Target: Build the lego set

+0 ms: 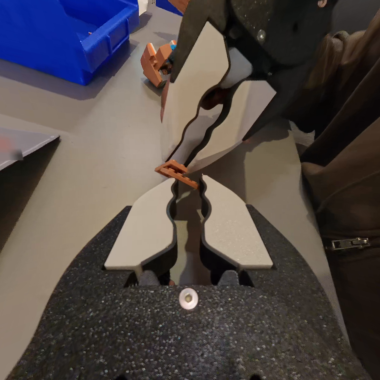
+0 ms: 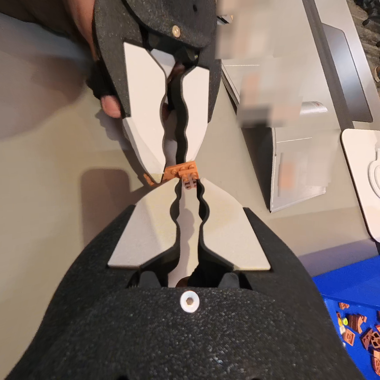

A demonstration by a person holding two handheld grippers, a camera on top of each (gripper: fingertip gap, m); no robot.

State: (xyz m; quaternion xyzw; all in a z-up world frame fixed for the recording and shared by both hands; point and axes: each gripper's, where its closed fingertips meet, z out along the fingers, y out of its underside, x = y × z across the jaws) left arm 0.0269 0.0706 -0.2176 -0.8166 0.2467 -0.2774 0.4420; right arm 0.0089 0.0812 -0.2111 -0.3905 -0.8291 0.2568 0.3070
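My left gripper [image 1: 188,177] is shut on one end of an orange-brown lego plate [image 1: 170,171] and holds it above the grey table. In the right wrist view the left gripper [image 2: 178,167] comes down from the top with the studded plate [image 2: 174,171] across its tips. My right gripper [image 2: 188,181] is shut on a small dark brown lego piece [image 2: 189,184] that touches the plate's edge. In the left wrist view the right gripper [image 1: 178,164] reaches in from the top, tip to tip with the left one. A hand [image 2: 110,107] holds the left gripper.
A partly built orange-brown lego model [image 1: 156,61] lies on the table [image 1: 92,164] behind the grippers, next to a blue bin [image 1: 61,37]. Another blue bin [image 2: 349,287] with loose bricks [image 2: 368,337] is at lower right. Instruction booklets [image 2: 298,174] and a white tray [image 2: 362,174] lie to the right. A person's dark clothing [image 1: 349,185] is close. Both grippers' tips are close together, under 4 cm apart. Left tips and right tips are each some 20 cm from the partly built orange-brown lego model [image 1: 156,61].
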